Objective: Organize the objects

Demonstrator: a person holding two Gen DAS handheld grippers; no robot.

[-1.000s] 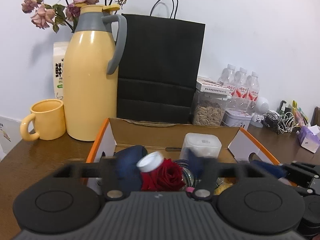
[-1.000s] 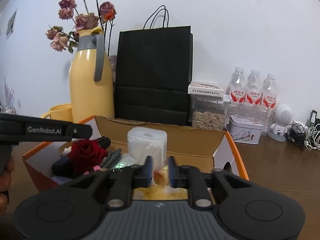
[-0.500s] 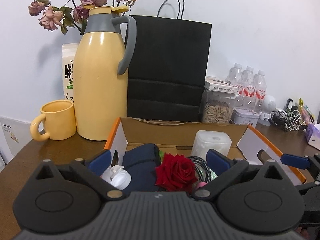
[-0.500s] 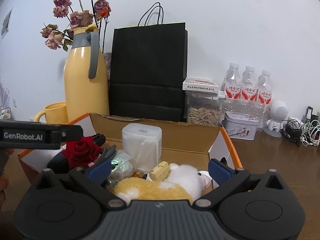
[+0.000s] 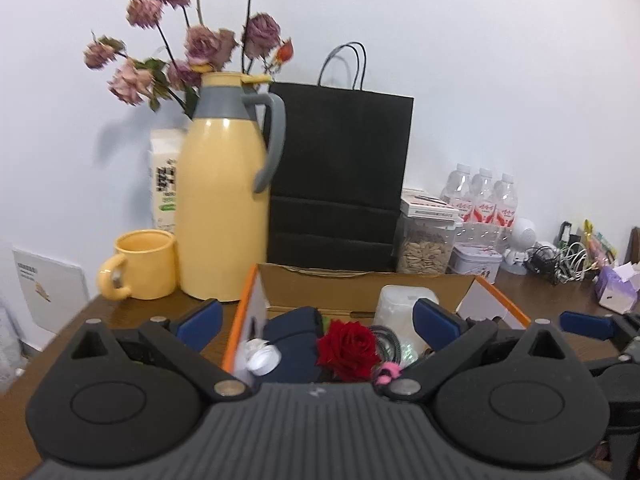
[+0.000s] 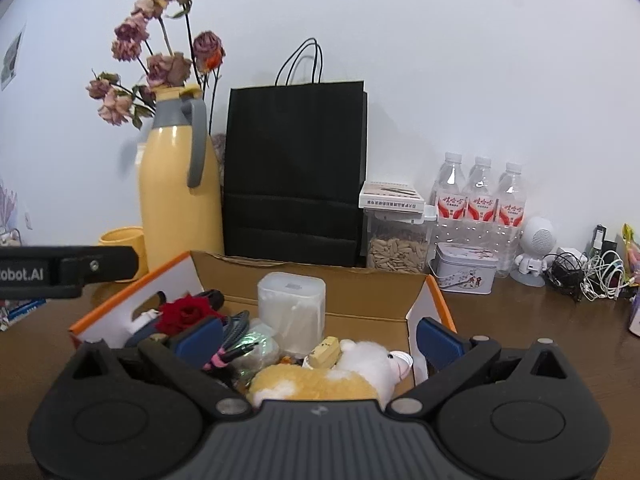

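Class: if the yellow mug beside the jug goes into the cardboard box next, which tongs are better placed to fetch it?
Probably the left tongs. They stand open and empty, and the yellow mug sits just beyond their left finger. From the right tongs the mug is far off, partly hidden.

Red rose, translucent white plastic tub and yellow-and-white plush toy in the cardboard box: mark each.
Red rose (image 5: 347, 345), left wrist view, bloom centre.
Translucent white plastic tub (image 6: 291, 312), right wrist view, front wall.
Yellow-and-white plush toy (image 6: 344, 376), right wrist view, body.
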